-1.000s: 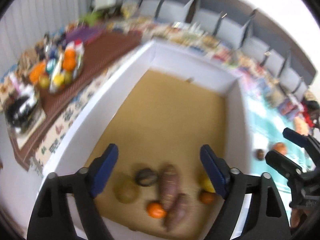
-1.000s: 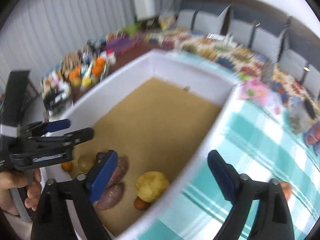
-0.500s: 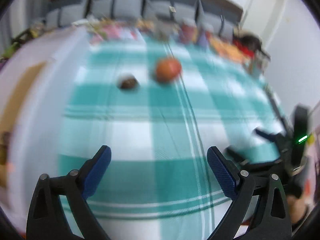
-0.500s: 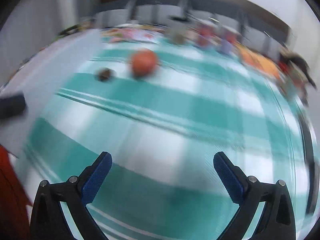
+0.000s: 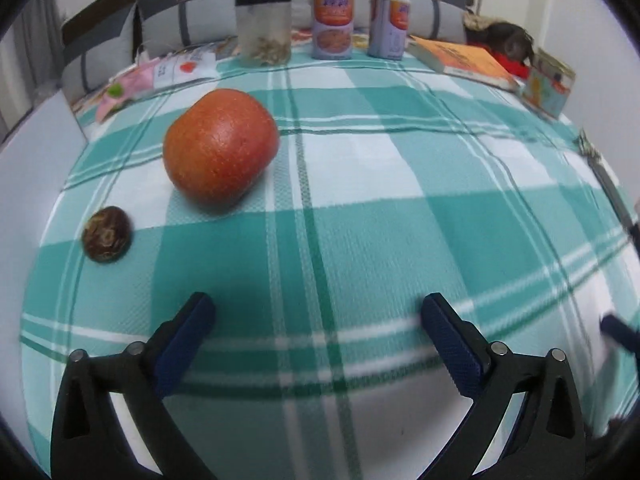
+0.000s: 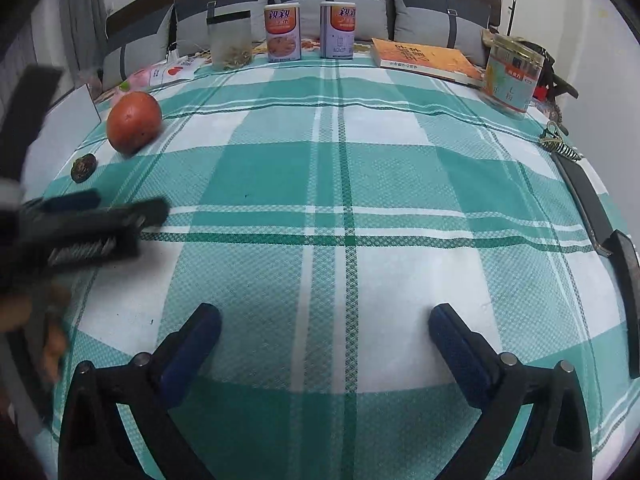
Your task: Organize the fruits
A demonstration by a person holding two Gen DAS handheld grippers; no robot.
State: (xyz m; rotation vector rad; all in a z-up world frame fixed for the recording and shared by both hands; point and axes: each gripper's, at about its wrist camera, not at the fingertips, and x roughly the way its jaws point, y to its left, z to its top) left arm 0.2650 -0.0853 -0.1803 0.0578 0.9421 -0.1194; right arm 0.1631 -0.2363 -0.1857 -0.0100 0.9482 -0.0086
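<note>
A large orange-red fruit (image 5: 220,146) lies on the green-and-white checked cloth (image 5: 360,220), with a small dark brown fruit (image 5: 107,234) to its near left. My left gripper (image 5: 316,304) hovers over the cloth in front and to the right of both fruits; its jaws are opening with nothing between them. My right gripper (image 6: 325,314) hangs farther right over bare cloth, its jaws also opening on nothing. The right wrist view shows the orange-red fruit (image 6: 134,122) and the brown fruit (image 6: 83,168) at far left, behind the left gripper (image 6: 100,220).
A white box wall (image 5: 36,152) borders the cloth on the left. Along the back stand a clear jar (image 6: 231,42), two cans (image 6: 283,32), an orange book (image 6: 428,58) and a round tin (image 6: 512,76). Keys (image 6: 556,144) and a dark strap (image 6: 588,208) lie at the right edge.
Both grippers swung right, from over the white box holding several fruits to the checked cloth, and came down lower. The orange-red fruit now looms close in the left wrist view. Both jaws spread wider.
</note>
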